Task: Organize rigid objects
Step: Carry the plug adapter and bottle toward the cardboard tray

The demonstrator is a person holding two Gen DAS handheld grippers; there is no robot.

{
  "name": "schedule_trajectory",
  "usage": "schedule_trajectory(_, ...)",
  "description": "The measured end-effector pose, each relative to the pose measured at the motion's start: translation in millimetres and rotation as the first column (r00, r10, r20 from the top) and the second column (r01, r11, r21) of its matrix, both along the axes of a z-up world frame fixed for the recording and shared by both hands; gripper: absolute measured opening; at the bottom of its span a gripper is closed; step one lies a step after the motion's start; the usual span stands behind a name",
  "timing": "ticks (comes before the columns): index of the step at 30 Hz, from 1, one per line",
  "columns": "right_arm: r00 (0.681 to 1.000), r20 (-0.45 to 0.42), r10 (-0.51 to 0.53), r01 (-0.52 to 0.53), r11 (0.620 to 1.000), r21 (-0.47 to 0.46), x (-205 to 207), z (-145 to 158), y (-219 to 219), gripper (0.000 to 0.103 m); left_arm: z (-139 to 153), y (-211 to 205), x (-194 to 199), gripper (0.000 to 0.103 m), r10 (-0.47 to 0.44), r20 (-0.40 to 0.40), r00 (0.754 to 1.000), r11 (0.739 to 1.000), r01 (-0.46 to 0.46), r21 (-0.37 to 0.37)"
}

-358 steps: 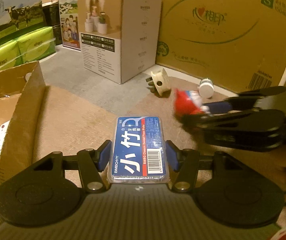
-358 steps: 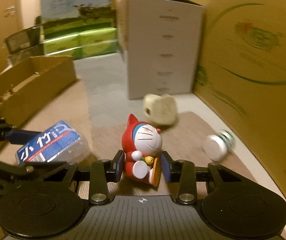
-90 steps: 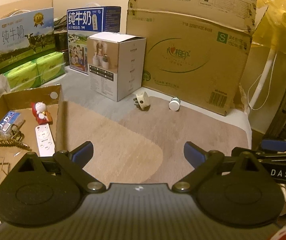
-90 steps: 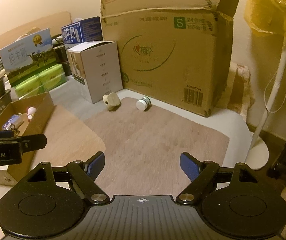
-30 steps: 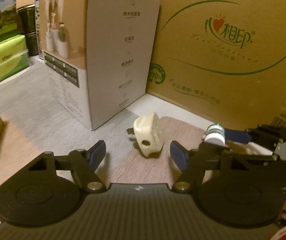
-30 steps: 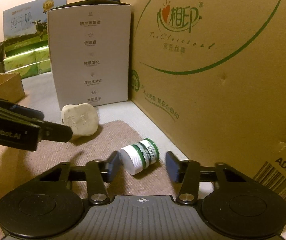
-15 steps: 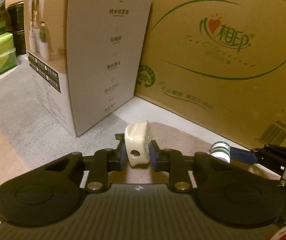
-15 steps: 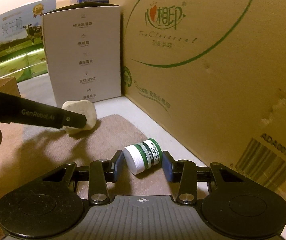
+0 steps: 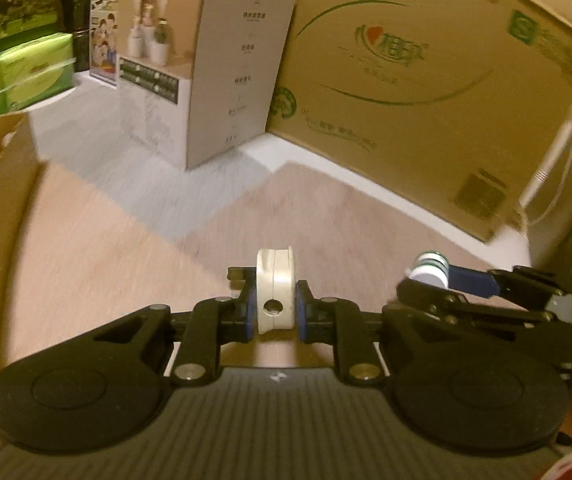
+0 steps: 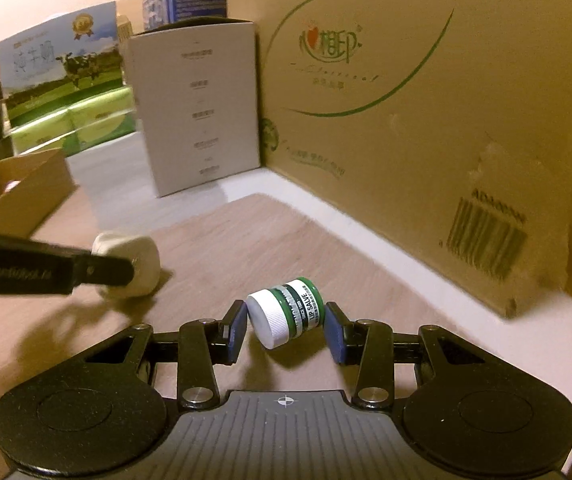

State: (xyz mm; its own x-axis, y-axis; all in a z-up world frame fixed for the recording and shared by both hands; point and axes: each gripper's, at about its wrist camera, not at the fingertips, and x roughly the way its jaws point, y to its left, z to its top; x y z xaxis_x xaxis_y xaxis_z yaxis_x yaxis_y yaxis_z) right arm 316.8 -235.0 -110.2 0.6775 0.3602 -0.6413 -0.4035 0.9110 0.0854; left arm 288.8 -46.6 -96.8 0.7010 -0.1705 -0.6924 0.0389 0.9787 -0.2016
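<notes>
Both items now lifted from beside carton (image 9: 426, 80): left fingers (image 9: 273, 312) clamp stiff plug (image 9: 274, 280) flatwise; right fingers (image 10: 283, 326) clamp light, smooth jar (image 10: 286, 316) endwise.

I take the big cardboard carton (image 10: 426, 128) as my landmark. It walls off the whole far side, and the white box (image 10: 197, 108) stands tight against its left end, closing that corner. In front of the carton the brown mat (image 10: 286, 240) lies bare, so I have room there. Far left of the carton, an open cardboard tray (image 10: 25, 192) blocks the edge; green packs (image 9: 17, 76) stack beyond.
</notes>
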Motion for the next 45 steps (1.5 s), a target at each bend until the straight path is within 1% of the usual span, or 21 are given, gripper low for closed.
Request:
schedule_trajectory(5,1.0,-0.017,-0.009,0.009,1.0,-0.014,-46.1,11.2,6.5,0.042,15.6,1.1,-56.8,0.017,-0.018,0.006,1.0,1.0,0.018,0.021)
schedule_trajectory(13,0.999,-0.034,-0.032,0.032,0.999,0.001,-112.0,30.1,18.9,0.042,31.2,13.2,-129.3,0.017,-0.034,0.007,0.999,0.999,0.033,0.031)
schedule_trajectory(17,0.998,-0.049,-0.046,0.047,0.999,0.006,-146.6,37.7,24.7,0.042,40.0,23.0,-159.5,0.017,-0.027,0.015,1.0,0.999,0.027,0.023)
schedule_trajectory(22,0.996,-0.068,-0.053,0.053,0.999,-0.003,-179.4,45.0,36.1,0.042,50.8,35.5,-191.2,0.017,-0.018,0.025,1.0,1.0,0.018,0.008)
schedule_trajectory(29,0.996,-0.076,-0.038,0.037,0.999,-0.011,-208.7,54.0,52.7,0.042,61.2,55.0,-222.4,0.017,-0.005,0.036,0.999,1.0,0.004,0.011)
schedule_trajectory(31,0.997,-0.075,-0.026,0.025,1.0,-0.008,-215.5,55.9,58.6,0.042,62.9,63.6,-230.1,0.017,0.01,0.037,0.999,1.0,-0.01,0.001)
schedule_trajectory(36,0.997,-0.067,0.024,-0.025,1.0,-0.004,-228.0,61.6,80.8,0.042,68.0,89.7,-248.0,0.017,0.053,0.042,0.998,0.999,-0.054,0.009)
schedule_trajectory(45,0.992,-0.039,0.119,-0.119,0.993,0.003,-237.0,74.1,124.1,0.042,77.4,136.8,-273.0,0.017,0.143,0.06,0.988,0.989,-0.145,0.039)
